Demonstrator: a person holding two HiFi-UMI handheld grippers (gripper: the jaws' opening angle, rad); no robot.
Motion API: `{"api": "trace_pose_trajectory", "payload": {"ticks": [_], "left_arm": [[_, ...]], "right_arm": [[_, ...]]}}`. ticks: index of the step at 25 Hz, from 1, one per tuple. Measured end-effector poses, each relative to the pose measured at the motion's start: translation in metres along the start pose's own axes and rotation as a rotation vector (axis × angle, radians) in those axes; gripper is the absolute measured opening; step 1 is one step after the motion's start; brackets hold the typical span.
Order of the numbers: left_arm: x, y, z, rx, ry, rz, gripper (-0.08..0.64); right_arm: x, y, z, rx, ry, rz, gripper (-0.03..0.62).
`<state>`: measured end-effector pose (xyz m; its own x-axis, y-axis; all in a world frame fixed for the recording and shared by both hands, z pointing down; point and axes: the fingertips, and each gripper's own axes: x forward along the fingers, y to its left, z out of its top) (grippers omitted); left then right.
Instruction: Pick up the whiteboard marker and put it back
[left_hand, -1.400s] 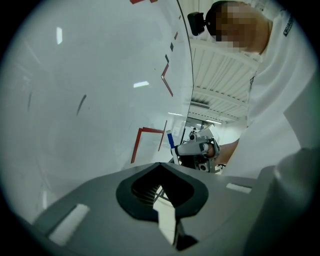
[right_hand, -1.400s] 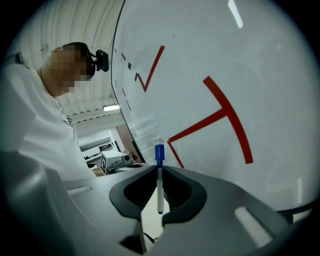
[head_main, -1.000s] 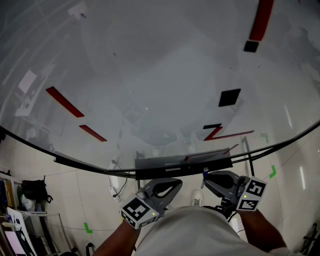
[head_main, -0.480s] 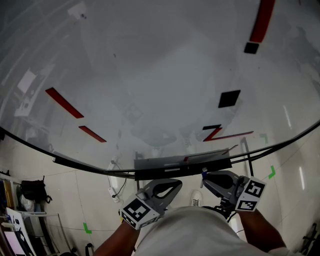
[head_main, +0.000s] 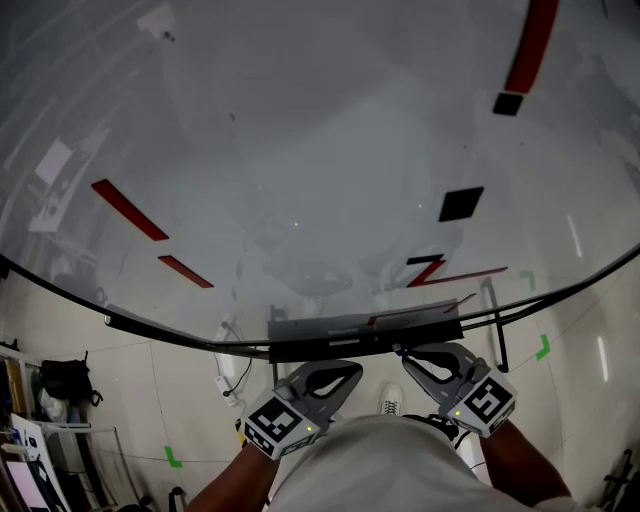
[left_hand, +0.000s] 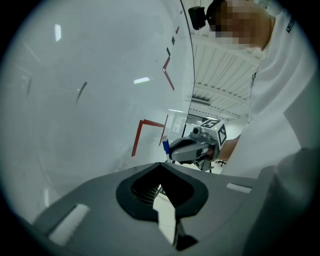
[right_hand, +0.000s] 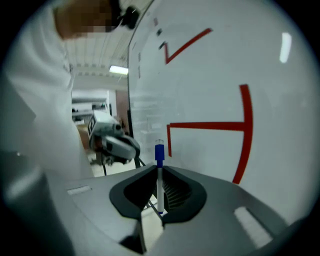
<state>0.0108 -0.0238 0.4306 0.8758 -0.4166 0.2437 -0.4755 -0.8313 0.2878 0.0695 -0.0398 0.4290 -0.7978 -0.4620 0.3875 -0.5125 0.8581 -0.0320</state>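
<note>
Right now your right gripper (right_hand: 159, 169) is clamped on the slim white whiteboard marker with a blue cap (right_hand: 159, 155), cap pointing towards the grey ledge tray (head_main: 330, 327) under the glossy white whiteboard (head_main: 300, 150) (presumably its home); your left gripper (left_hand: 161, 165), jaws together and empty, waits alongside

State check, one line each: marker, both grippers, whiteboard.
marker: upright, blue end up, clamped between the right gripper's jaws.
right gripper: shut on the marker, close to the board.
left gripper: shut, nothing between its jaws.
whiteboard: marked with red strokes and black squares.
</note>
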Motion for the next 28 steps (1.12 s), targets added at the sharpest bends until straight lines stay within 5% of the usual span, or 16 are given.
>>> {"api": "trace_pose_trajectory", "payload": {"ticks": [2,8,24,28], "left_arm": [[0.001,-0.001,0.001,-0.006,-0.005,-0.002,0.017],[0.001,0.0,-0.001,-0.002,-0.007,0.002,0.017],[-0.002,0.005,0.0,-0.049,-0.014,0.002,0.017],[-0.002,0.007,-0.004,-0.056,-0.014,0.004,0.017]], "right_arm": [[0.004,0.004,-0.004,-0.102,0.069,-0.017,0.035],[0.009,0.003,-0.019,-0.179,0.095,-0.037,0.035],[0.016,-0.003,-0.051,-0.629,0.473,-0.127,0.035],[0.02,-0.011,-0.062,-0.659,0.526,-0.141,0.035]]}}
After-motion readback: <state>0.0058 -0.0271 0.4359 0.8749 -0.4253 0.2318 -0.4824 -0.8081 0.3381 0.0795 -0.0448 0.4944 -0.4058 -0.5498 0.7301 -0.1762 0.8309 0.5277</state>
